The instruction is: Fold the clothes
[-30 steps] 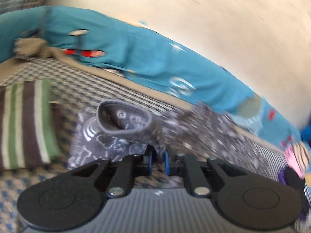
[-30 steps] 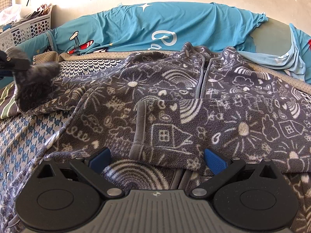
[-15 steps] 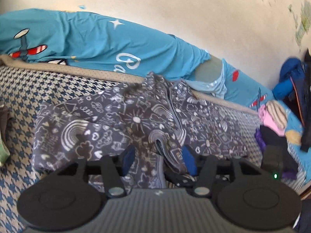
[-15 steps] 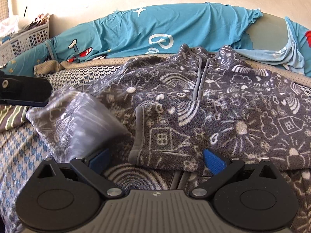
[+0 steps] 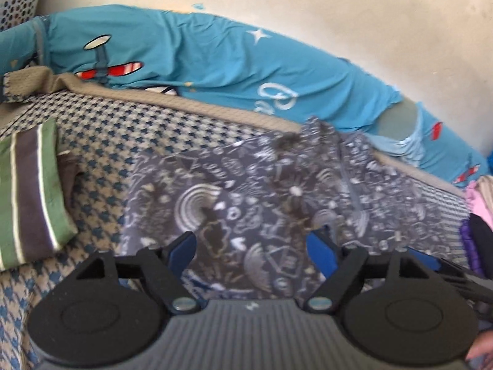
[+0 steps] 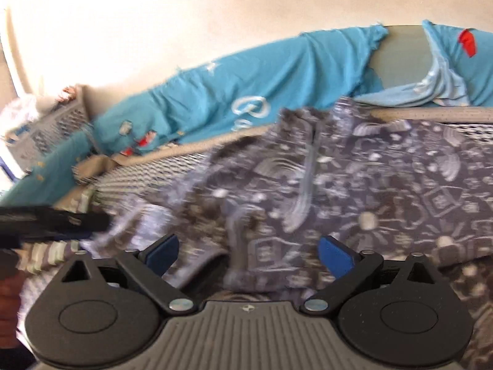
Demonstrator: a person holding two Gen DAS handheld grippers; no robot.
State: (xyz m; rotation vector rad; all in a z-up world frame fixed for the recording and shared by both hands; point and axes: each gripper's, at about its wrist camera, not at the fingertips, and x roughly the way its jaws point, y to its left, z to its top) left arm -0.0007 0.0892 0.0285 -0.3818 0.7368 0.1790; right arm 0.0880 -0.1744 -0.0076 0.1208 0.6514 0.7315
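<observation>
A grey fleece jacket with white doodle print lies spread on the houndstooth bed cover, its left sleeve folded in over the body. My left gripper hovers just above the jacket's near left part; its jaws are opening and nothing is between them. In the right wrist view the same jacket fills the middle and right, blurred. My right gripper hangs over the folded right sleeve with its jaws wide and starting to close, pads off the cloth. The left gripper's black finger shows at the left edge.
A teal printed sheet covers the pillows along the wall. A folded green and purple striped cloth lies at the left. A white laundry basket stands at the far left. Pink and purple clothes are piled at the right.
The left gripper let go of the sleeve cuff it carried, which now lies folded over the jacket, and its jaws spread apart. The right gripper rose and rolled, staying open.
</observation>
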